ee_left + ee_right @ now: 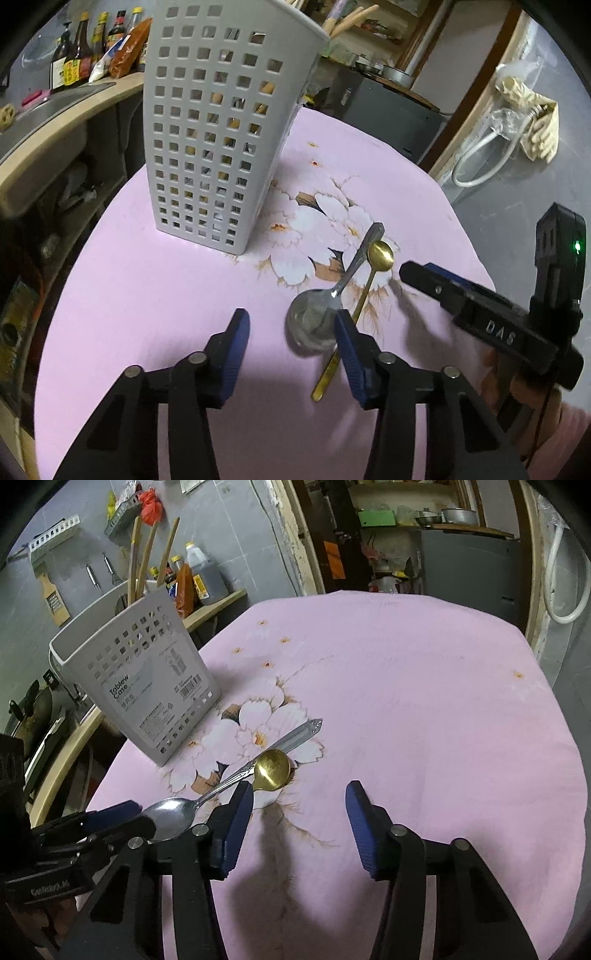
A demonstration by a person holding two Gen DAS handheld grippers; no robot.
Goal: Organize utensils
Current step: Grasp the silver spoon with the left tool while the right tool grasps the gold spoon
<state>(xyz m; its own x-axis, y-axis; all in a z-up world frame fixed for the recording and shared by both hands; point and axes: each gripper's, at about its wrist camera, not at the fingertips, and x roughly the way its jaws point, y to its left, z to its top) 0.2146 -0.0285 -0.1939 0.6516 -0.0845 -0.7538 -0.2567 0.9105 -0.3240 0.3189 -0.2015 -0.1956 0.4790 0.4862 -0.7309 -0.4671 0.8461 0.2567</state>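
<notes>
Listing by size: pink cloth (424, 709) as work surface; perforated grey caddy (218, 140), upper left, upright to receive cutlery. Silver spoon (332, 299) and gold spoon (380, 254) lie crossed at centre, awaiting pickup. My left gripper (291, 325) and right gripper (299, 797) hang part-open, empty.

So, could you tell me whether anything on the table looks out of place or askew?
Yes: the silver spoon and gold spoon lie loose and crossed on the pink tablecloth, heads pointing opposite ways, outside the grey utensil holder. Nothing looks spilled or damaged.
</notes>
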